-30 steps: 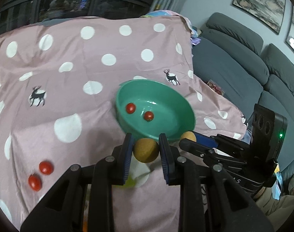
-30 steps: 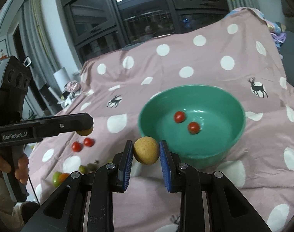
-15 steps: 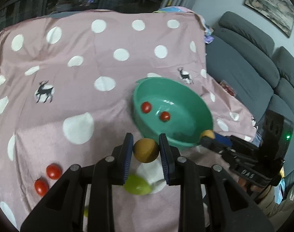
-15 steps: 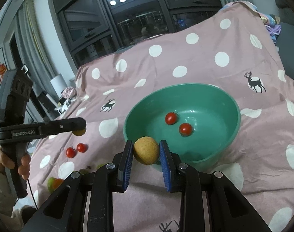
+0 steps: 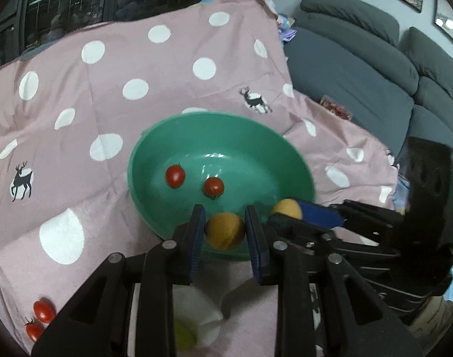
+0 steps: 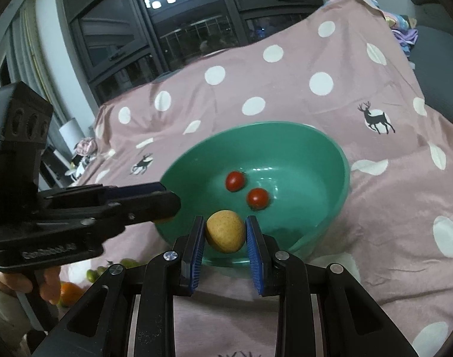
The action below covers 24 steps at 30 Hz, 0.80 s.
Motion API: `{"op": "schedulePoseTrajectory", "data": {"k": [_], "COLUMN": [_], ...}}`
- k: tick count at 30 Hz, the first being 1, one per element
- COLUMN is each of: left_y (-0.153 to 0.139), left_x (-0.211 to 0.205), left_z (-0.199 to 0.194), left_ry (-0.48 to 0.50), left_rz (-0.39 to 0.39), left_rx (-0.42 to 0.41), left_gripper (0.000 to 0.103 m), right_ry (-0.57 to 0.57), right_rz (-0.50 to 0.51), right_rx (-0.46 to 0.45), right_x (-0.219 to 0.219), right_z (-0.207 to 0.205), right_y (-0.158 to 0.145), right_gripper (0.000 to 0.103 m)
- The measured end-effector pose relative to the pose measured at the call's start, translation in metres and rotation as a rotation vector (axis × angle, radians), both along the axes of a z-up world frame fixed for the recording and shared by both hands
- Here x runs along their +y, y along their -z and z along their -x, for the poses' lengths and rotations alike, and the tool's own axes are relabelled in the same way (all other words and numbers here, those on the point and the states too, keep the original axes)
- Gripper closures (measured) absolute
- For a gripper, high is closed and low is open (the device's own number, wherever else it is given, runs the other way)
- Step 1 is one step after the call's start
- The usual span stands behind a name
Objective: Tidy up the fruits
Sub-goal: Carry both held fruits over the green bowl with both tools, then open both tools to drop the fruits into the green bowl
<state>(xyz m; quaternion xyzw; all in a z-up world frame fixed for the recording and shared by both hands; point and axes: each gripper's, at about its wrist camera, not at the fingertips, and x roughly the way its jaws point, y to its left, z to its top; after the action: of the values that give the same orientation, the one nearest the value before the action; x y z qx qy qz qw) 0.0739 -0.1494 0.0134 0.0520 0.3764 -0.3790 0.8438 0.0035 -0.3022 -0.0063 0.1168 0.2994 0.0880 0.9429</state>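
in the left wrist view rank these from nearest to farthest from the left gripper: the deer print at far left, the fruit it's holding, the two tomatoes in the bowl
1. Yellow-brown fruit, clamped in the left gripper, over the green bowl's near rim.
2. Right tomato, just beyond the fingertips, in the bowl.
3. Left tomato, slightly farther left in the bowl.
4. Deer print, far left on the pink cloth.

The bowl [image 5: 172,148] is teal green, two red tomatoes [image 5: 175,175] inside it. Under it lies a pink cloth [image 5: 167,68] with white dots and black deer. Beside the bowl, blue-padded black grippers [image 5: 225,232] clamp tan-yellow fruits [image 5: 225,231].
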Motion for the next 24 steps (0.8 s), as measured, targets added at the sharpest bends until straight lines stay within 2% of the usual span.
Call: {"op": "schedulePoseTrajectory", "data": {"k": [10, 13, 15, 19, 24], "left_y": [0.012, 0.008, 0.005, -0.003, -0.005], "left_x": [0.004, 0.01, 0.014, 0.031, 0.073], "left_z": [-0.006, -0.005, -0.002, 0.003, 0.019], "left_ry": [-0.03, -0.041, -0.048, -0.083, -0.169], "left_rz": [-0.015, 0.007, 0.026, 0.062, 0.095], "left_rx": [0.015, 0.006, 0.003, 0.009, 0.038], "left_gripper": [0.075, 0.057, 0.042, 0.035, 0.021], "right_ry": [-0.003, 0.004, 0.009, 0.013, 0.014], "right_rz": [0.015, 0.011, -0.001, -0.022, -0.042], "right_rx": [0.01, 0.01, 0.01, -0.009, -0.005], "right_x": [0.001, 0.0, -0.002, -0.005, -0.007], "right_z": [0.0, 0.002, 0.004, 0.016, 0.037], "right_y": [0.003, 0.002, 0.002, -0.003, -0.003], "right_gripper": [0.073, 0.073, 0.072, 0.071, 0.071]}}
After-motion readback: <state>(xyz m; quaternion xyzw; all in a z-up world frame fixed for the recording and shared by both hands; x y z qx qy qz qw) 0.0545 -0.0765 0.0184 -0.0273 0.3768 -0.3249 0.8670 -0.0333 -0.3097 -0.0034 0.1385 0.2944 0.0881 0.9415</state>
